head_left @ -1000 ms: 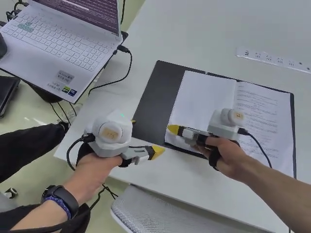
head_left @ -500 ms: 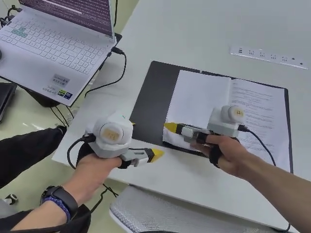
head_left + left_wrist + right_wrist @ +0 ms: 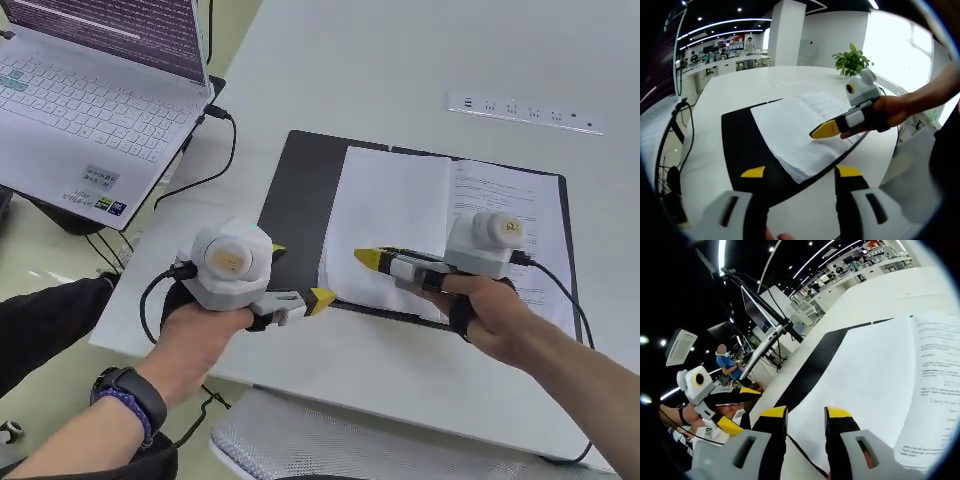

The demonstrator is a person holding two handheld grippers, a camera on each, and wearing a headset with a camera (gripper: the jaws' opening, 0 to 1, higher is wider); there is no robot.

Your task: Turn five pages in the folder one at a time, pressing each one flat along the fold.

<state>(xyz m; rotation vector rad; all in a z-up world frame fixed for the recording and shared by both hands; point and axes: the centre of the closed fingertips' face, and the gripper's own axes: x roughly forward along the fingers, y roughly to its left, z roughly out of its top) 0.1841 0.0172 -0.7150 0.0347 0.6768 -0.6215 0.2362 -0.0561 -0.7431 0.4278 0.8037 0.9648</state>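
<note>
One black folder (image 3: pixel 292 200) lies open on the white worktop (image 3: pixel 380 70), in front of the person. Two page faces show in it: a blank page (image 3: pixel 390 205) on the left and a printed page (image 3: pixel 500 210) on the right, meeting at the fold. The bare inside of the cover lies left of the blank page.

There are two tongs, one in each hand. The left tongs (image 3: pixel 299 274) sit at the folder's near left corner, held by the left hand (image 3: pixel 195 340). They are released, the two yellow tips spread wide. In the left gripper view the near corner of the page stack lies between and beyond those tips, and nothing is gripped.

The right tongs (image 3: pixel 368 258), held by the right hand (image 3: pixel 490 315), point left over the lower part of the blank page. Their tips stand a narrow gap apart with nothing between them. Whether they touch the paper cannot be told.

One laptop (image 3: pixel 80 110) stands open at the far left of the worktop, with one black cable (image 3: pixel 215 165) plugged into its side. One white power strip (image 3: pixel 520 108) lies beyond the folder. One potted plant (image 3: pixel 852 60) shows past the worktop in the left gripper view.
</note>
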